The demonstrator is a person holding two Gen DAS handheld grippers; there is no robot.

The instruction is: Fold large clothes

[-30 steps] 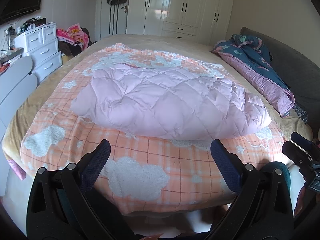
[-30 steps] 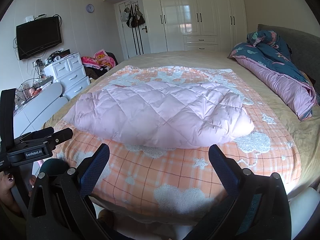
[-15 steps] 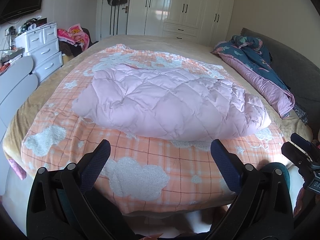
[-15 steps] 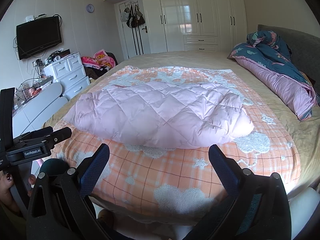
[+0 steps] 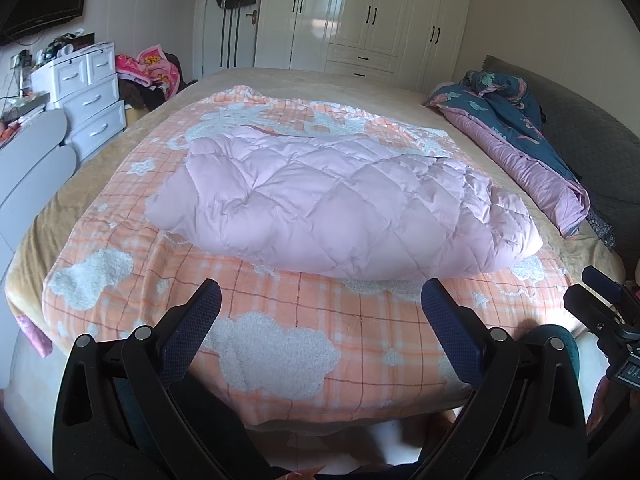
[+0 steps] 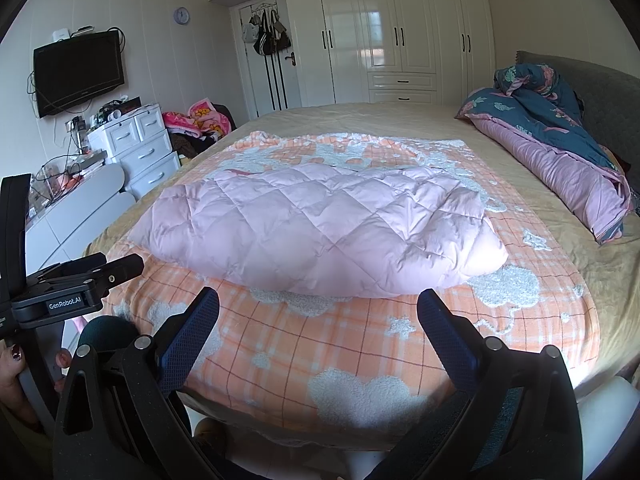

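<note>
Inspection finds the puffy pink quilted garment (image 5: 340,208) lying crosswise on the orange checked blanket (image 5: 280,344), ahead of both hand-held grippers, left (image 5: 320,312) and right (image 6: 318,312), which we record spread wide, empty, roughly equidistant.

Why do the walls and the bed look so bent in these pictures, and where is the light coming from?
Left wrist view: a fisheye lens bows the bed and darkens the corners; the glossy white wardrobe doors show window glare. Right wrist view: the same bending; daylight seems to fall from behind the cameras, the puffy pink quilted coat is evenly lit, and the orange checked blanket with white clouds stays sharp.
</note>
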